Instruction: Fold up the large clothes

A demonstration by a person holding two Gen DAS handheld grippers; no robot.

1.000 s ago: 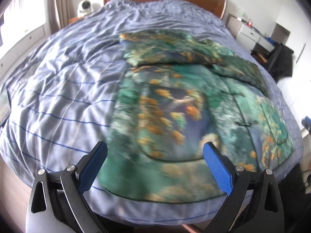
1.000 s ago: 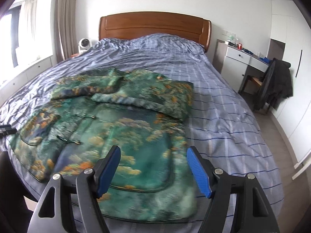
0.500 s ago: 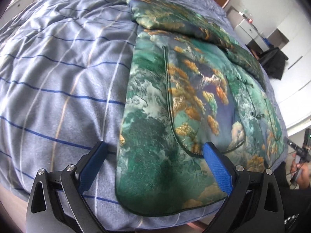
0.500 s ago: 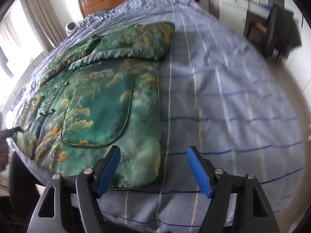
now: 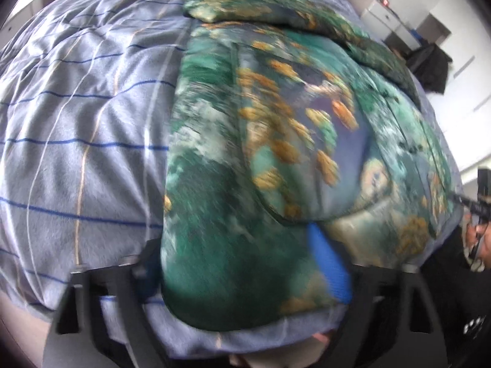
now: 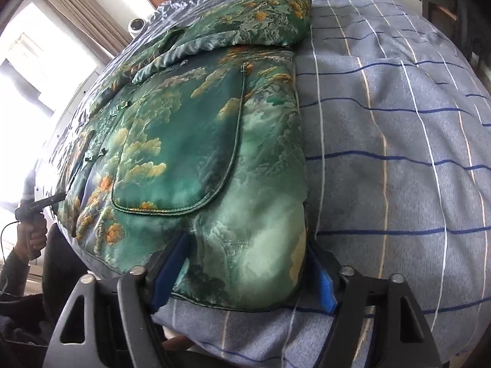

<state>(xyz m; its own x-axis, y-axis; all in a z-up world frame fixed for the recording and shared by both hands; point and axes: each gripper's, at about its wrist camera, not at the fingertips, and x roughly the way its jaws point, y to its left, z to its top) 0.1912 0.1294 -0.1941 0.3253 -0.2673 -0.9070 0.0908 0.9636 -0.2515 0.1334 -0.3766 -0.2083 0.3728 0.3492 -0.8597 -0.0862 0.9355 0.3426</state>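
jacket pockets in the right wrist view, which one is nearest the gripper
The big curved pocket just above the right gripper on the jacket; the other lies far off toward the left edge.

Bed (image 6: 399,159), blue-grey striped duvet; green patterned jacket (image 6: 196,141) spread flat on it, hem at near edge.

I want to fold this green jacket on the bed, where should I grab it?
Grip the green jacket at its two bottom hem corners, coming from the foot of the bed. The hem lies flat along that near edge, sleeves already folded in at the far end.
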